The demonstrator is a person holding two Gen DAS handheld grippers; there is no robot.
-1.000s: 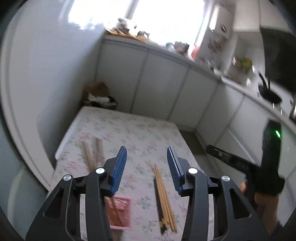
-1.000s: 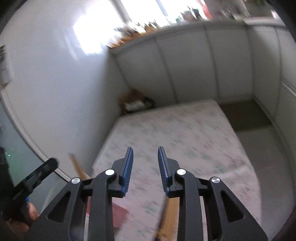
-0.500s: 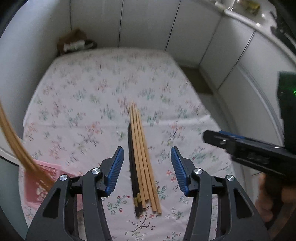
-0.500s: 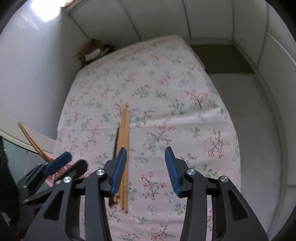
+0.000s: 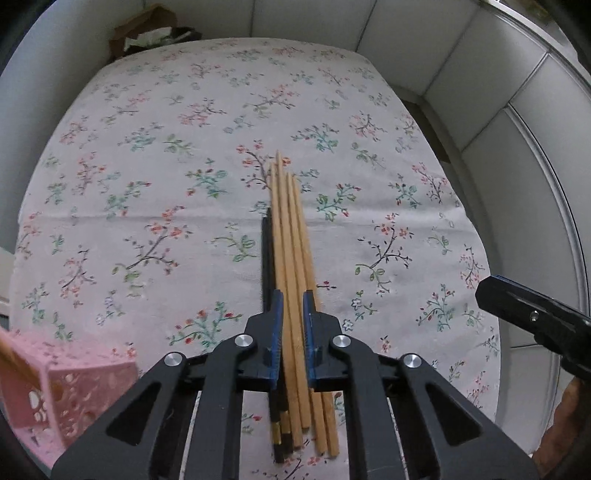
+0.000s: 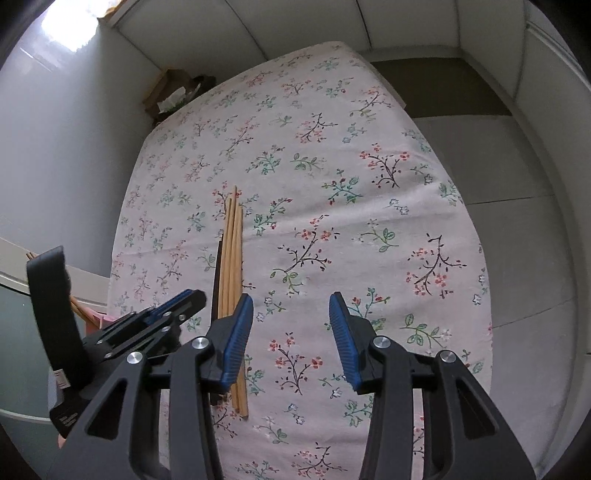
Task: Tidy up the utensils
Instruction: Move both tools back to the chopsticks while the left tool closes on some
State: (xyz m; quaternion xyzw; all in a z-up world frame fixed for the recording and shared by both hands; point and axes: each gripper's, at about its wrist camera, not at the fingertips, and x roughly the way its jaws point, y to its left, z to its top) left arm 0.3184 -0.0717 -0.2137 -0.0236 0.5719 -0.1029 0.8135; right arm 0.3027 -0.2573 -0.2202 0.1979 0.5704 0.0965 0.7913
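Note:
Several wooden chopsticks [image 5: 286, 229] and a black one [image 5: 265, 251] lie side by side on the flowered tablecloth [image 5: 155, 155]. My left gripper [image 5: 293, 314] is low over their near half, its blue pads [image 5: 277, 325] nearly closed around two wooden chopsticks; contact is not certain. A pink perforated basket [image 5: 59, 391] with chopsticks in it stands at the lower left. In the right wrist view the same chopsticks [image 6: 232, 251] lie left of centre; my right gripper [image 6: 291, 332] is wide open and empty above the cloth, beside the left gripper [image 6: 162, 317].
The table sits in a corner between a grey wall [image 5: 22, 92] and white cabinet doors [image 5: 498, 85]. A brown box with tissue [image 5: 147, 33] stands beyond the table's far left corner. The floor [image 6: 498, 147] lies to the right.
My left gripper has dropped onto the chopsticks and its jaws have narrowed around them. My right gripper has opened wider and moved slightly closer to the table.

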